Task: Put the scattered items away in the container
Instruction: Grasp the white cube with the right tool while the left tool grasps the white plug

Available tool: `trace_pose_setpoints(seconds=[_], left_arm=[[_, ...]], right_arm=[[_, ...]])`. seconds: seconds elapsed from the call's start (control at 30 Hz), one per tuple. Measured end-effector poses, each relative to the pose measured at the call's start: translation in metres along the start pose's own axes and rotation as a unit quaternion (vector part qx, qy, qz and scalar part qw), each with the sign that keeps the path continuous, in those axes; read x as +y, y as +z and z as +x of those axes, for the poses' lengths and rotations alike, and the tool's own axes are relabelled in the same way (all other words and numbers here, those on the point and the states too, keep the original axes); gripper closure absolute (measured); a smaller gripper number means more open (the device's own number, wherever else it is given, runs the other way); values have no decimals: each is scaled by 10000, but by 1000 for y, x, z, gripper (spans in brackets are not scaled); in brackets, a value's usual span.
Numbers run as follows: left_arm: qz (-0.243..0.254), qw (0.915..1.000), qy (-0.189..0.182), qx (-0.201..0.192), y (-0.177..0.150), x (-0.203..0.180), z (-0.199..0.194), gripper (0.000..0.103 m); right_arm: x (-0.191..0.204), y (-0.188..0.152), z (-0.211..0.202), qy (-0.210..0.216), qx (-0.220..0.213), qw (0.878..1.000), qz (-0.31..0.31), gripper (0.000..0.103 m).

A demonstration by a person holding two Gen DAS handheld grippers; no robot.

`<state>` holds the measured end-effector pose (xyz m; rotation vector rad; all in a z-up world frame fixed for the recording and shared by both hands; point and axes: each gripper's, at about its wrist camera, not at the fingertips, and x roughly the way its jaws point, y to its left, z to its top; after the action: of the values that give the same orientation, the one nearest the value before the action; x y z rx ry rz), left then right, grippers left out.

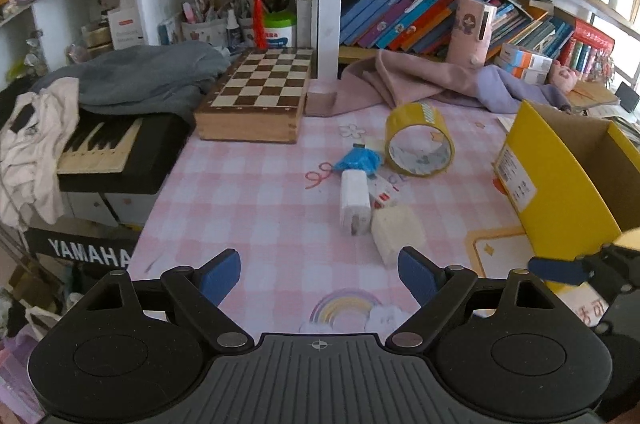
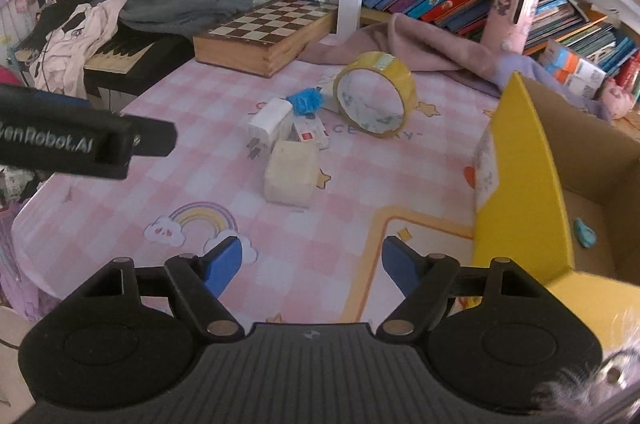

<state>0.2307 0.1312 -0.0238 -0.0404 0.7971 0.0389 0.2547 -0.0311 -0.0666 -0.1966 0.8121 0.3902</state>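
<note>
A cluster of small items lies mid-table: a cream block point(image 1: 396, 232) point(image 2: 290, 174), a white plug charger point(image 1: 354, 202) point(image 2: 268, 126), a small white-and-red box point(image 1: 384, 192) point(image 2: 312, 134), a blue crumpled thing point(image 1: 356, 160) point(image 2: 306, 100) and a yellow tape roll point(image 1: 420, 140) point(image 2: 374, 98) standing on edge. The yellow cardboard box point(image 1: 560, 184) point(image 2: 520, 164) stands open at the right, a small teal item point(image 2: 585, 233) on its floor. My left gripper point(image 1: 320, 274) is open, empty, just short of the cream block. My right gripper point(image 2: 312, 264) is open, empty, beside the box's near corner.
A wooden chessboard case point(image 1: 256, 96) and a keyboard point(image 1: 104, 148) under clothes sit at the back left. Pink and lilac cloth point(image 1: 420, 84) lies behind the tape. Bookshelves rise behind. The left gripper's body point(image 2: 80, 140) juts in at the right view's left side.
</note>
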Motion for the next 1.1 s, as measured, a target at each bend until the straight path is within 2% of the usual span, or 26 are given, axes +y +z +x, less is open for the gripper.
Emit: trace_pose_setpoints(seconds=[0.33,0.43,0.57,0.77,0.83,0.9,1.03,1.1], left_arm=[[74,9995,-30,290,30,5,59,16],[32,9991,-139,391,36,6,74,16],[-68,9980,-340,537,44,4,97,22],[-47,9951,-628,761,53,-5,127,38],[-38,9947,-602,837,55,-8,136,45],[-91,9939,-563,947,56,-9,146,59],[-159,9923,-566,1087,56,-9,157,69],[-111,9919,-579,1123,54,-11,159,78]], right_arm=[[-2,19,57,195,64,9996,188,34],[-1,24,71,217,119,9995,209,35],[1,32,90,213,170,9994,217,40],[0,38,109,222,235,9993,201,44],[1,38,111,222,211,9994,150,44],[2,39,112,246,184,9995,90,47],[3,40,112,364,165,9992,-60,58],[3,40,111,378,178,9991,-114,59]])
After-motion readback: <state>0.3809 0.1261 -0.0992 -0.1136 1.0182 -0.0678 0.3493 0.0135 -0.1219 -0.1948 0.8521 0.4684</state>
